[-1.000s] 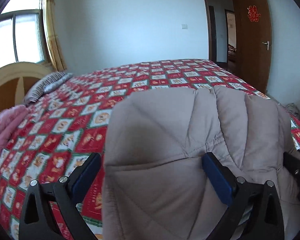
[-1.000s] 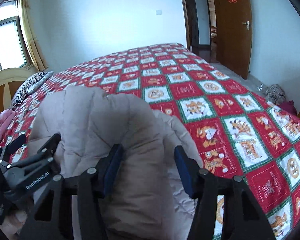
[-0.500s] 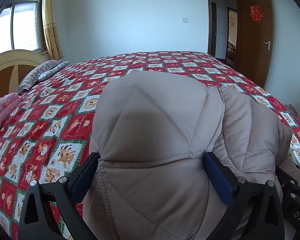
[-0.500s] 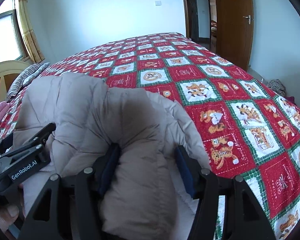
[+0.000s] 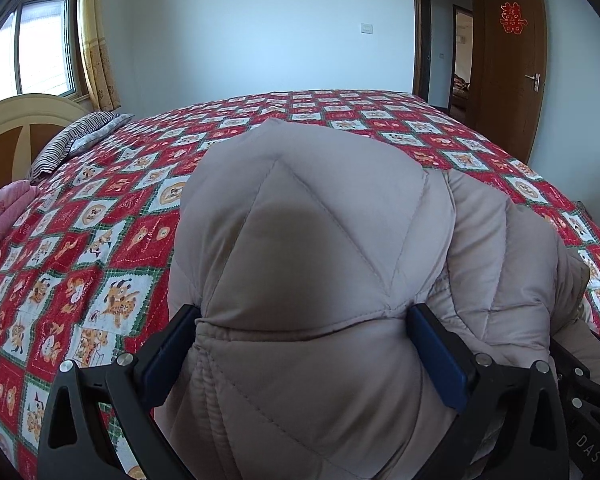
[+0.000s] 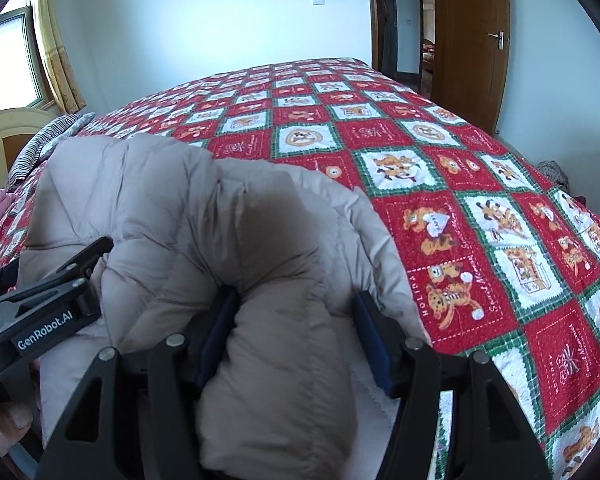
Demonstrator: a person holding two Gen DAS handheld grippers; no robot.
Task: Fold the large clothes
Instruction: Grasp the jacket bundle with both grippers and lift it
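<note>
Up close, the left gripper point(image 5: 300, 344) is clamped on a thick fold of the beige quilted coat point(image 5: 320, 220); the right gripper point(image 6: 296, 332) has another fold between pads that seem to press it. Beyond, the coat lies bunched on the red patterned bedspread point(image 6: 480, 216)

Quilted bed point(image 5: 112, 240) (jacket point(image 5: 312, 240), pillow point(image 5: 76, 140))

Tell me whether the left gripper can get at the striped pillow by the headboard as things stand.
Probably not: the left gripper is full of beige padded coat, and the striped pillow lies far across the bedspread.
</note>
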